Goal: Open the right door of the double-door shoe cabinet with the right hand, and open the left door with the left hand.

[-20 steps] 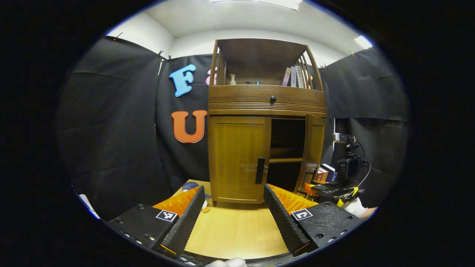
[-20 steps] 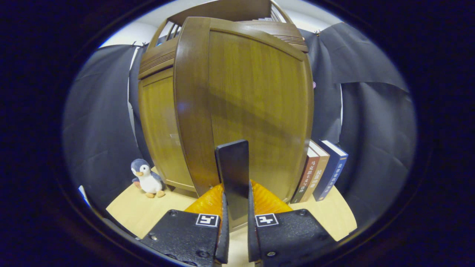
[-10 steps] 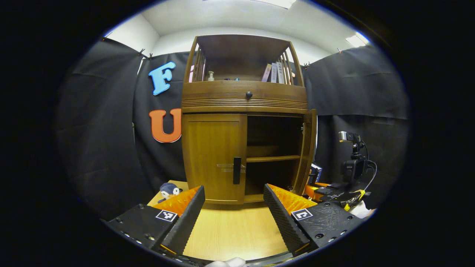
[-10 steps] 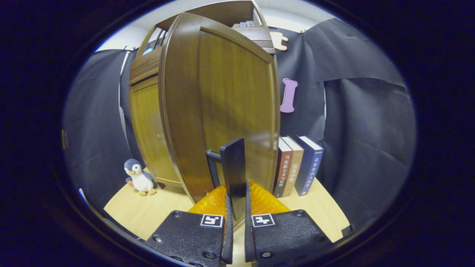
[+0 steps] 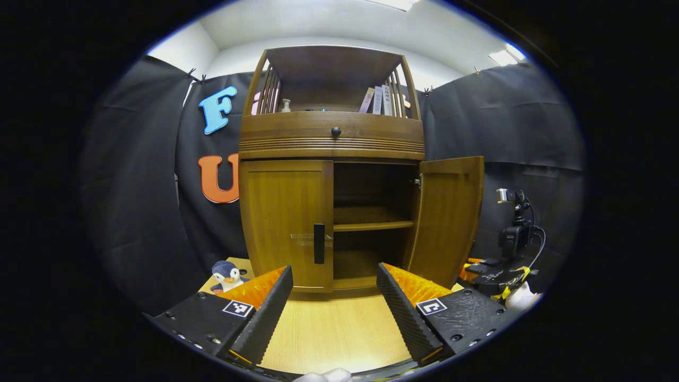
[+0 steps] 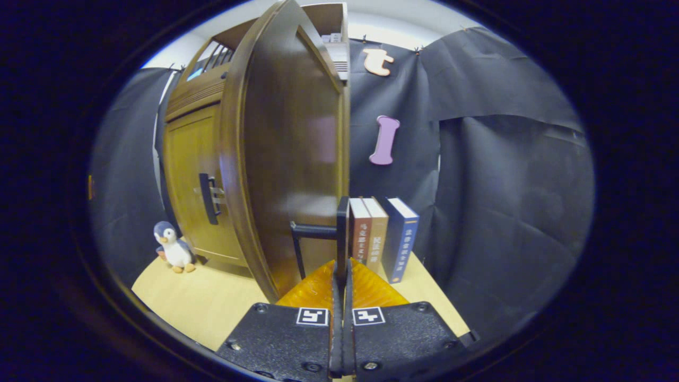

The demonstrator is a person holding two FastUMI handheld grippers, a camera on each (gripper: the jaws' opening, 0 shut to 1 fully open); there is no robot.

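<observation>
Standing tall at the back of the pale wooden surface (image 5: 334, 334), the shoe cabinet (image 5: 331, 143), top shelf open, a drawer knob below it. Right door (image 5: 448, 217) swung wide out toward the right in the left gripper view, showing its inner face; dark interior exposed, one shelf board (image 5: 371, 223) across it, lower compartment too dim to read. Left door (image 5: 286, 223) flat shut, its dark handle (image 5: 319, 243) at the inner edge. In the right gripper view, right door (image 6: 289, 159) seen nearly edge-on, looming close, upper part bent by the lens. Right tool (image 6: 342, 276) pressed together on the right door's handle (image 6: 339, 239), both fingers pinching the vertical bar, the lower end of the bar hidden between them. Left tool (image 5: 334, 297) spread wide, holding nothing, low over the surface, well apart from the left door. Off to the right in the left gripper view, the other handheld rig with cables (image 5: 509, 254), details too small to make out. Three books (image 6: 379, 239) upright just beside the open door against the cloth wall. More books on the top shelf (image 5: 379, 100), partly behind the slats. Small penguin toy (image 6: 172, 248) on the surface by the cabinet's left corner, half cut off behind the left tool's finger (image 5: 225, 273) in the other view.
</observation>
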